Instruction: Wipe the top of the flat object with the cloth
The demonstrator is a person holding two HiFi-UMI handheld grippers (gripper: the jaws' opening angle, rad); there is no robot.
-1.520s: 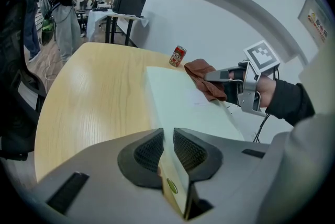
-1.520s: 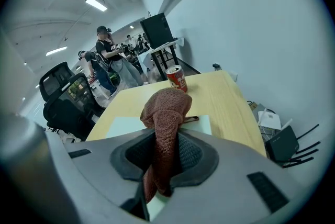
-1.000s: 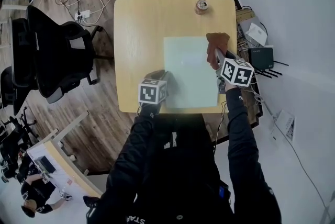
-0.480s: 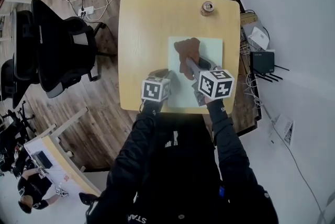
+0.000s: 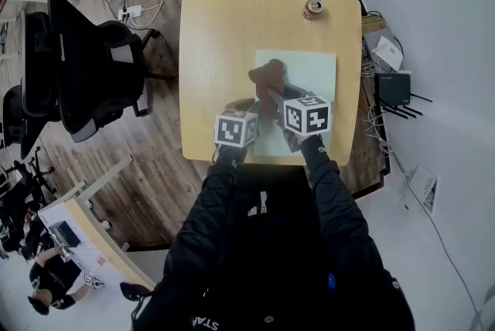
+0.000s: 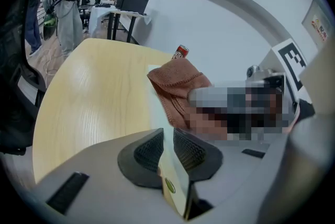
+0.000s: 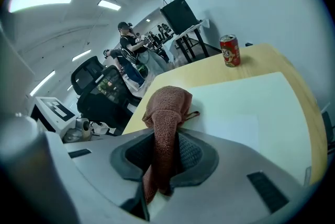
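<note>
Light wood table (image 5: 213,43) sits up against a white wall (image 5: 433,28), with a black office chair (image 5: 85,74) off to the left. The only writing I can spot is on the red can (image 5: 313,8) standing at the table's far edge, and its label is too small to read from any angle. The marker cubes (image 5: 307,114) on the grippers only carry black-and-white squares.

The flat object (image 5: 313,82) is a pale green sheet on the right half of the table. Its long axis runs straight away from the person. Its right edge is close to the table's right edge, and its near edge is almost at the table's near edge. There's lots of bare wood to its left, plus a strip beyond it up to the can.

On the near left corner of the sheet, the left gripper (image 6: 168,150) is pinched shut on the edge. Over on the other side, the right gripper (image 7: 165,155) is clamped on the brown cloth (image 7: 166,108). That's bunched up and pressed onto the sheet's far left part, close to its left edge.
</note>
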